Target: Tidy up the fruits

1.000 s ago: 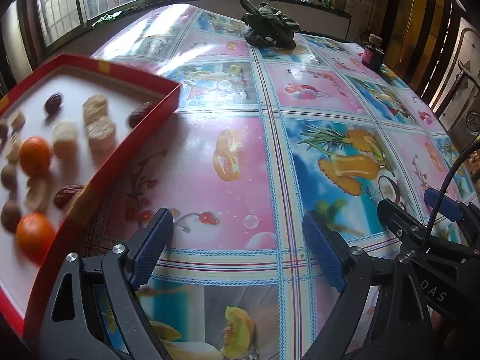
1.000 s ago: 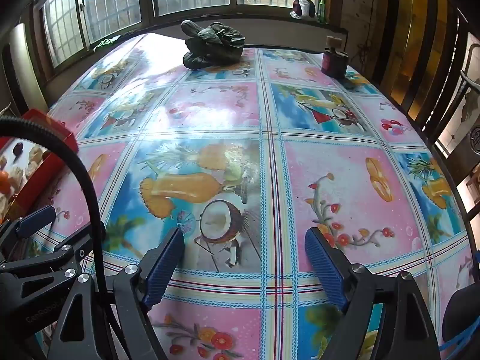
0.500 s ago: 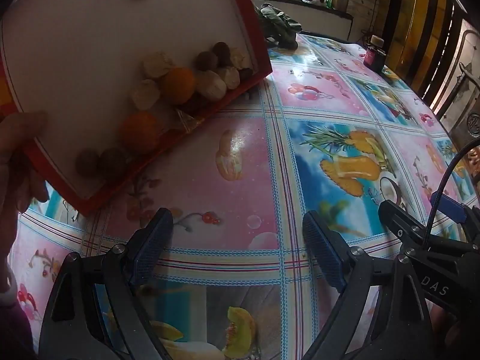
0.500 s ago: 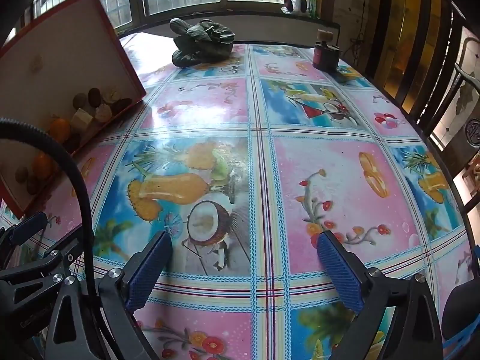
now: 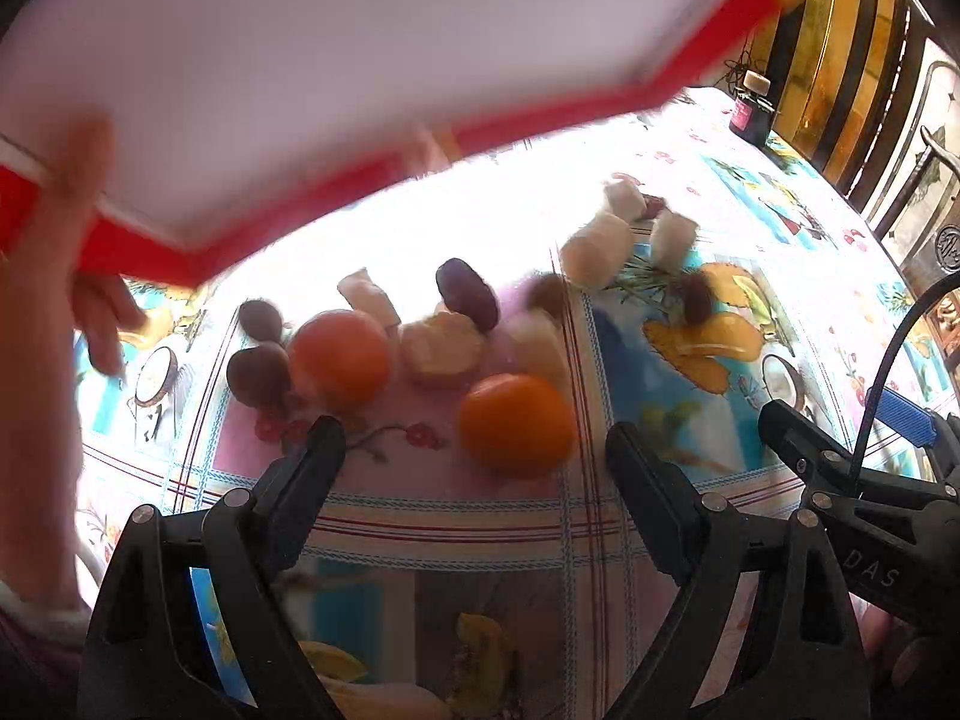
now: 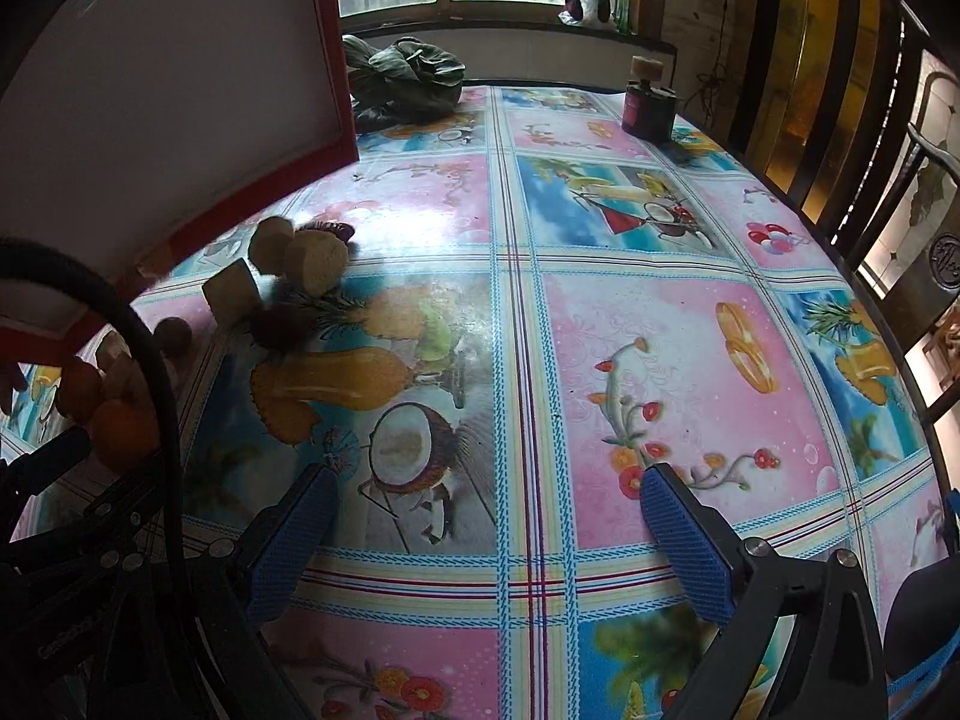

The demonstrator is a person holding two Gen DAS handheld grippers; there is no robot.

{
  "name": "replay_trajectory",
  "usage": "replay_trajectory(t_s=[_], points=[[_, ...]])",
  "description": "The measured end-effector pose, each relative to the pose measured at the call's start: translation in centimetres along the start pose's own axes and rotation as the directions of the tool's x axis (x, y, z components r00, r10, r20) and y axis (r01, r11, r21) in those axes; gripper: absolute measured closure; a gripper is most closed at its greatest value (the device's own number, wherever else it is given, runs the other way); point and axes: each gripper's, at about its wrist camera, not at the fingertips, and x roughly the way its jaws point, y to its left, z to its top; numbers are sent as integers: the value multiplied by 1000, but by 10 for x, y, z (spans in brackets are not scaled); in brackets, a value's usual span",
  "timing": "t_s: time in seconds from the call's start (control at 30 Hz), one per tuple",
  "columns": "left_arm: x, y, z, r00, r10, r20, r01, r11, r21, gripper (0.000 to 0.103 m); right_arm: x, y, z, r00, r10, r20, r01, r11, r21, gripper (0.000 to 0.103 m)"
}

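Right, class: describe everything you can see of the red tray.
The red tray is a shallow flat tray with a plain white inside and a low red rim, cardboard-like. It is empty, lifted off the table and tipped steeply above the spilled fruit. A bare hand grips its near edge at the left. From the right wrist it stands nearly upright. It looks blurred.

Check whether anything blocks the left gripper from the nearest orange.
Nothing visible does. The left gripper has its jaws wide open, and the nearest orange lies on the tablecloth right between them, nothing in front.
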Motion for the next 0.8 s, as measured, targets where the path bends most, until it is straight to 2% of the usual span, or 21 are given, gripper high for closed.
replay_trajectory(t_s=[0.8], points=[[1,2,1,1000,1,-1,-1,1000,-1,13,1,0,0,1000,-2,-4,2,1000,2,0]])
